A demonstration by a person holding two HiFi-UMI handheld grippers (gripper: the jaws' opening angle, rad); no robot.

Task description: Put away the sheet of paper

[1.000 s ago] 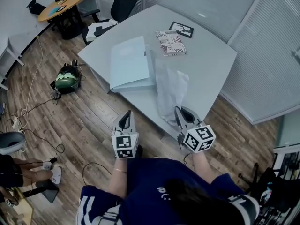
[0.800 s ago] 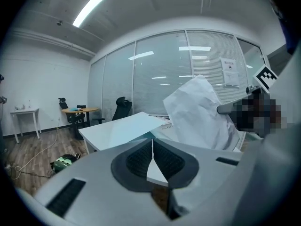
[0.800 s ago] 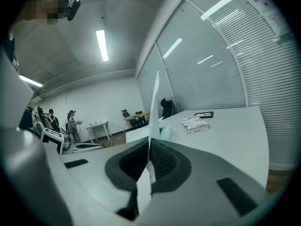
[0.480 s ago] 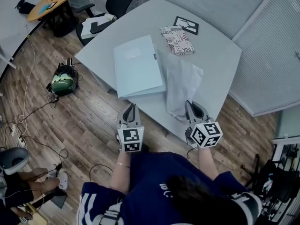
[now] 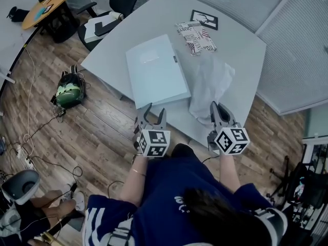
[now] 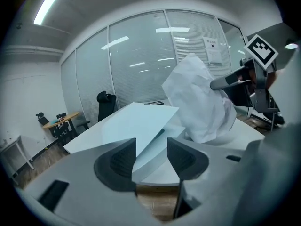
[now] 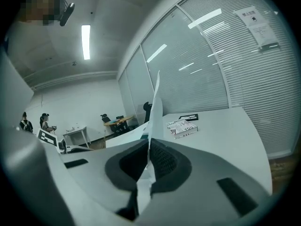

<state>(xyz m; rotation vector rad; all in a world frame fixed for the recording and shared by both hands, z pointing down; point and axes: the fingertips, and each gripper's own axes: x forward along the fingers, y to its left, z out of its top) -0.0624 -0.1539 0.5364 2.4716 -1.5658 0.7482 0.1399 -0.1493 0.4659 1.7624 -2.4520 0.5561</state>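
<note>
Head view first: the right gripper point(image 5: 217, 113) sits at the near edge of the grey table point(image 5: 154, 14), clamped on the sheet of paper point(image 5: 210, 83). The crumpled sheet fans away from its jaws across the tabletop. The left gripper point(image 5: 154, 115) hangs off the table's edge over the wooden floor point(image 5: 97, 132), apart from the sheet, pointing at the near corner of the pale blue folder point(image 5: 156, 70). Farther back lie a printed book point(image 5: 196, 37) and a black-framed card point(image 5: 204, 19).

Left gripper view now: its jaws are opening with nothing between them, only the folder's corner and the table edge showing beyond the gap. Up to the right, the sheet of paper point(image 6: 200, 102) billows, lifted off the table by the other gripper's tip.

Right gripper view: the pads are pressed together on the sheet of paper point(image 7: 155, 112), which stands edge-on straight up out of the jaws, a thin white blade. The book rests on the table beyond, to the right.
</note>
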